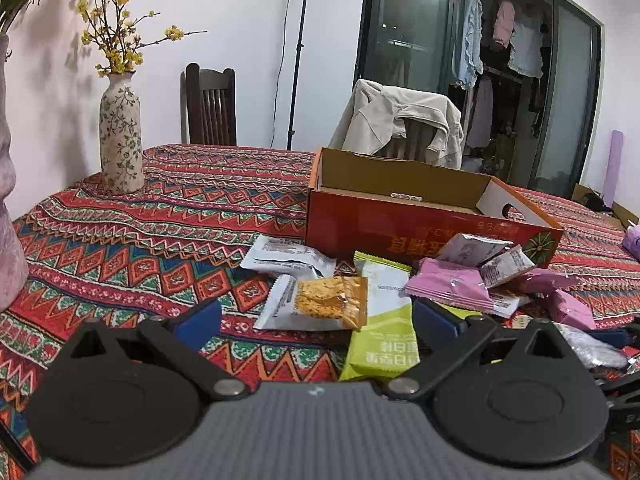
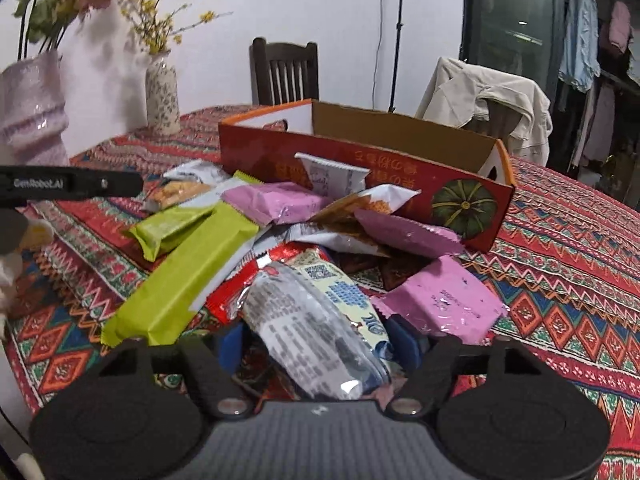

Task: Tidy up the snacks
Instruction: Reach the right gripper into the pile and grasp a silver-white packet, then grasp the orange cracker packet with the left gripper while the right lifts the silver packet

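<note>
A pile of snack packets lies on the patterned tablecloth in front of an open red cardboard box (image 1: 400,224) (image 2: 360,160). My left gripper (image 1: 316,322) is open, its blue pads apart over a lime-green bar (image 1: 380,332) and an orange cracker packet (image 1: 320,300), touching neither. My right gripper (image 2: 316,344) is shut on a silvery printed packet (image 2: 304,320), whose near end fills the gap between the blue pads. Pink packets (image 2: 440,300), green bars (image 2: 188,272) and white packets (image 2: 332,176) lie around it. The box interior looks bare where visible.
Two vases (image 1: 120,136) (image 2: 32,112) stand at the table's far left. Chairs (image 1: 210,104), one draped with a beige jacket (image 1: 400,124), stand behind the table. The left gripper's dark body (image 2: 72,186) juts in at the left of the right wrist view.
</note>
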